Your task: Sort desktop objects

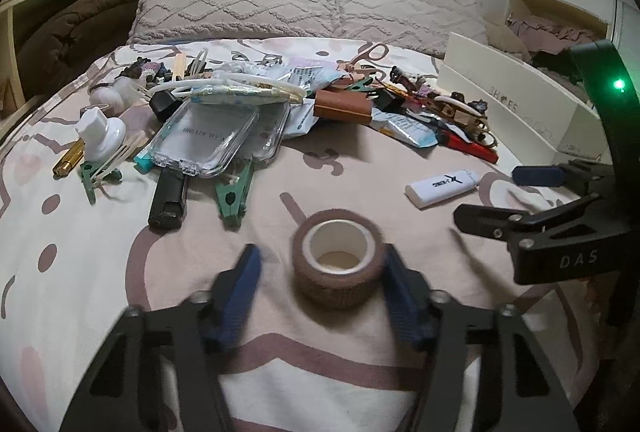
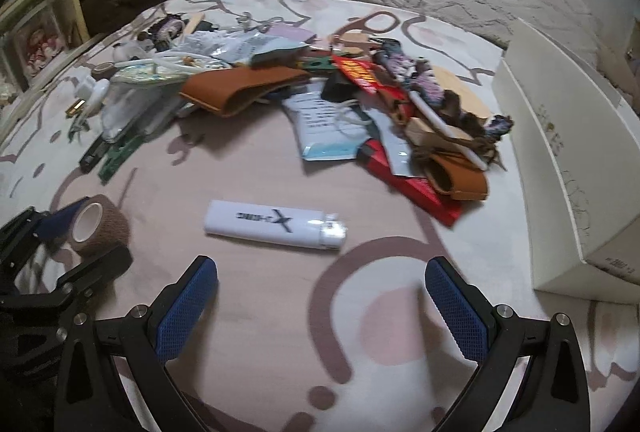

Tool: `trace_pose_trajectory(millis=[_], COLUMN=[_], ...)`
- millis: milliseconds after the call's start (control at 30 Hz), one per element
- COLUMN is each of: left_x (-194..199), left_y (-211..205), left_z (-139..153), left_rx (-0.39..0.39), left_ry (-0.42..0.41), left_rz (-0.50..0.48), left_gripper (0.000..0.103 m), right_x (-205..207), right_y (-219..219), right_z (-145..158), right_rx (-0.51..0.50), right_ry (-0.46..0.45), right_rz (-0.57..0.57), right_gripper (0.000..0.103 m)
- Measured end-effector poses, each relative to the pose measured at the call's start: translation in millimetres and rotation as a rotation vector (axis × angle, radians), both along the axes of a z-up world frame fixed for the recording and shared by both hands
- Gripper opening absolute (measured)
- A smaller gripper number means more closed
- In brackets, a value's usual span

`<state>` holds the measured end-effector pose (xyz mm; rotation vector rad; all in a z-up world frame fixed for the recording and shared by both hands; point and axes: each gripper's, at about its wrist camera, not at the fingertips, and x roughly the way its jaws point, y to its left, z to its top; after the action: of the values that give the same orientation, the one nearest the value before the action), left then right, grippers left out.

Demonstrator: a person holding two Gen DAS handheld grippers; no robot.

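Brown tape roll is standing on the bedspread between the left gripper's spread pads, not yet clamped.
An uneven squeeze risks tipping it; right gripper is gaping, empty, near the lighter.

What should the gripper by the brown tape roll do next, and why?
Probably finish closing. The left gripper has the tape roll standing between its pads: one pad is at the roll's side, the other shows a gap. Squeezing until both press should let it lift the roll off the bedspread.
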<state>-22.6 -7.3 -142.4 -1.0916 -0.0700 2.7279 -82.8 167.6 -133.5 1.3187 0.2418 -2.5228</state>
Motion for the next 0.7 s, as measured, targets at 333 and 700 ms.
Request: trace_pose_trajectory(millis=[333, 700], left_x=[3, 1], left_y=[-6, -13], left_z=[7, 0], left_rx=[-0.059, -0.038], left_ry=[0.042, 0.000], left_rz=[0.029, 0.050], left_gripper=[0.042, 0.042], right_x=[-7, -16], right_y=[-12, -28], right_z=[4, -16], right_rx=[-0.094, -0.039], right_ry=[-0.014, -0.024], right_rz=[-0.004, -0.016], right_gripper=[0.103, 0.103])
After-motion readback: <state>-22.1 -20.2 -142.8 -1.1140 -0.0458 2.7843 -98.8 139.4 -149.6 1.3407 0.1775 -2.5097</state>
